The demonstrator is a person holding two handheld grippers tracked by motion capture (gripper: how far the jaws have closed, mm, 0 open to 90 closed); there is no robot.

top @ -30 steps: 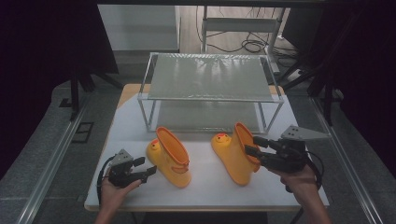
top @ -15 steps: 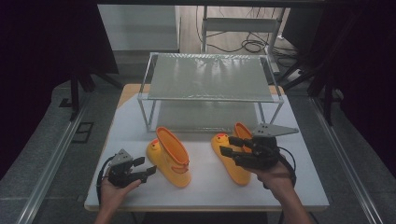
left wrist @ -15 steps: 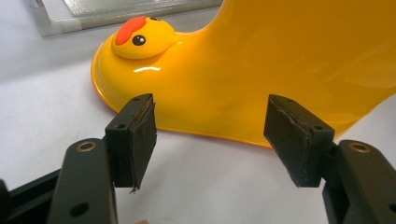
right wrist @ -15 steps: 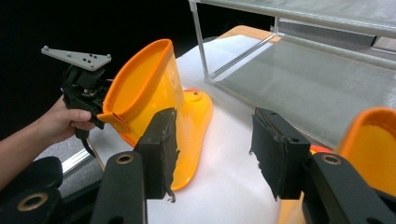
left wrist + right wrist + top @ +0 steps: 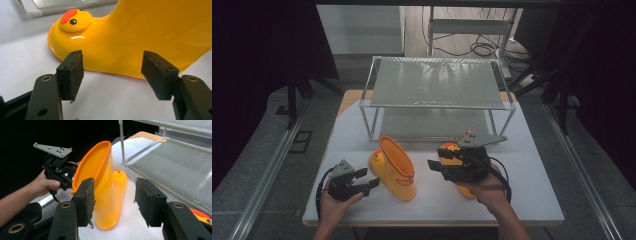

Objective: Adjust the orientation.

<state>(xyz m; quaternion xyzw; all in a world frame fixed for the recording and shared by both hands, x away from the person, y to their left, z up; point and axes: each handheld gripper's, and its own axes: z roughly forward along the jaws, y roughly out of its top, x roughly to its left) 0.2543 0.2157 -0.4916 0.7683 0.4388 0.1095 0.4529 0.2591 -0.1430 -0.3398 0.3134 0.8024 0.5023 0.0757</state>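
Right claw (image 5: 435,165) has its jaws apart with nothing between them; we see it above the right duck rain boot (image 5: 451,150), pointing across toward the left duck rain boot (image 5: 394,167). In the right claw's own view the pads (image 5: 85,200) frame the upright shaft of that left boot (image 5: 103,187) without touching it. Left claw (image 5: 368,184) is also spread and empty, sitting low on the bench (image 5: 532,200) just beside the left boot's heel; its view shows the boot's yellow side and duck face (image 5: 75,21) close ahead, pads clear of it. Both boots stand on the white bench in front of the wire-frame shelf rack (image 5: 437,82), the left one upright with its opening up, the right one mostly hidden under the right hand.

Risks, as we judge them: the shaft is glossy and tapered, so a pinch on it could slip or tip the boot over. The two claws converge on the same boot and could knock each other. The right hand could also nudge the boot beneath it.

We read no brand, label or writing anywhere.
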